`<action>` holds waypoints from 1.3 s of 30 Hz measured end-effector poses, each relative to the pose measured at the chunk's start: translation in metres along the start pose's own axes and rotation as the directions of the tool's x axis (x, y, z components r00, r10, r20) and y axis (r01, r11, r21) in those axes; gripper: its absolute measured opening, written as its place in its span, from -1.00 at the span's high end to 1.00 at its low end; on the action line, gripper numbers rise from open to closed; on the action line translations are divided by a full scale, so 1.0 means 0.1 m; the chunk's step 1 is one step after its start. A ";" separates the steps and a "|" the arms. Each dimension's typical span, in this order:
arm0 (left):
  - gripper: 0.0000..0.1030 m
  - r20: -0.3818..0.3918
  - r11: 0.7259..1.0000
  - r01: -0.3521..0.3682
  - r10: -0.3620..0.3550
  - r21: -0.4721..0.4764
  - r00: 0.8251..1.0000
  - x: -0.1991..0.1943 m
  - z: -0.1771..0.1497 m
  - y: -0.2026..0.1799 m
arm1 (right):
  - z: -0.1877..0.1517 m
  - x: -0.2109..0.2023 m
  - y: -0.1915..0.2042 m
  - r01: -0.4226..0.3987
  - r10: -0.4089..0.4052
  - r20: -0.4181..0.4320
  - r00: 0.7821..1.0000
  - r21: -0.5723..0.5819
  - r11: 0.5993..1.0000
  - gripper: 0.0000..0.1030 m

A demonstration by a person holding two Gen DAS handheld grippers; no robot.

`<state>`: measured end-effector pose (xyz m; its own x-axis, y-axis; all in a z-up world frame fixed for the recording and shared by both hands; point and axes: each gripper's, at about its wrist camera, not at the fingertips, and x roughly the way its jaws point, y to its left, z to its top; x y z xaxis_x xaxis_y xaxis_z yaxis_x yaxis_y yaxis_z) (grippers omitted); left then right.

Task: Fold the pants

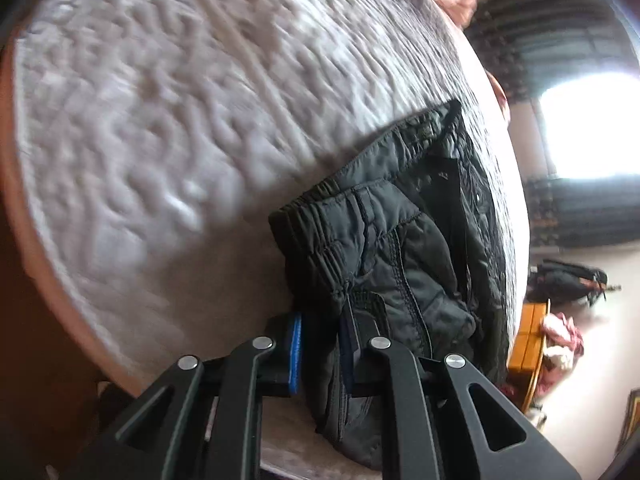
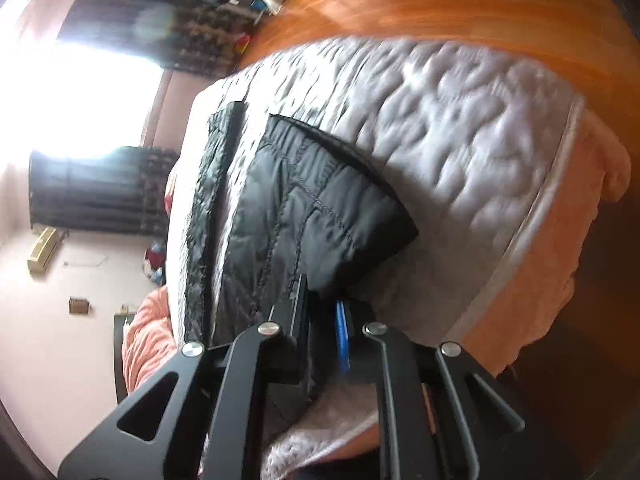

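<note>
Both tilted-down grippers, left gripper (image 1: 320,340) and right gripper (image 2: 320,320), clamp the pants (image 1: 400,240).

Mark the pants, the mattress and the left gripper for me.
pants (image 1: 404,240), left wrist view, on the quilted black fabric below the waistband.
mattress (image 1: 160,120), left wrist view, on its bare quilted top.
left gripper (image 1: 320,340), left wrist view, between the fingertips, shut on the pants.

One pair of black pants (image 1: 400,240), two tongs (image 1: 320,344) (image 2: 320,320), one quilted mattress (image 1: 160,120)
</note>
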<state>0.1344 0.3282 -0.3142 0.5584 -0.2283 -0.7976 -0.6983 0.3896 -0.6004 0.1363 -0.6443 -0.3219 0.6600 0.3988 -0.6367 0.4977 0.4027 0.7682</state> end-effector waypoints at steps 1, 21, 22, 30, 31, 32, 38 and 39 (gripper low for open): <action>0.71 0.010 1.000 -0.007 0.007 -0.007 1.000 -0.04 0.03 0.06 | -0.07 0.04 0.03 0.021 -0.021 -0.018 1.000 -0.020 1.000 0.81; -0.93 0.140 0.880 -0.142 0.087 0.453 0.986 -0.38 0.56 -1.25 | -0.27 0.98 1.06 0.273 -0.376 -0.140 0.916 -0.471 0.839 -0.46; -0.92 0.138 0.852 -0.139 0.079 0.505 0.987 -0.32 0.67 -1.42 | -0.20 1.03 1.00 0.288 -0.397 -0.159 0.904 -0.460 0.840 -0.40; -0.92 0.039 0.709 -0.148 0.168 0.690 0.985 0.55 1.62 -2.15 | 0.02 0.77 1.54 0.276 -0.374 -0.098 0.922 -0.511 0.814 -0.66; -0.92 0.021 0.713 -0.136 0.168 0.688 0.986 0.67 1.71 -2.18 | 0.08 0.82 1.61 0.254 -0.355 -0.112 0.928 -0.507 0.824 -0.66; -0.92 -0.002 0.722 -0.118 0.164 0.682 0.986 0.84 1.83 -2.21 | 0.14 0.90 1.69 0.237 -0.343 -0.127 0.931 -0.504 0.830 -0.66; -0.88 -0.146 0.763 -0.004 0.129 0.646 0.981 1.47 2.11 -2.16 | 0.33 1.56 2.13 0.204 -0.333 -0.163 0.929 -0.526 0.825 -0.66; -0.83 -0.163 0.763 0.007 0.129 0.646 0.978 1.56 2.12 -2.14 | 0.40 1.67 2.20 0.194 -0.328 -0.171 0.929 -0.527 0.827 -0.66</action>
<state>0.4661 0.3986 -0.2971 0.3833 -0.3184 -0.8670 -0.2396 0.8723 -0.4263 0.3786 -0.5215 -0.2568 0.3538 0.3797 -0.8548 0.2432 0.8451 0.4761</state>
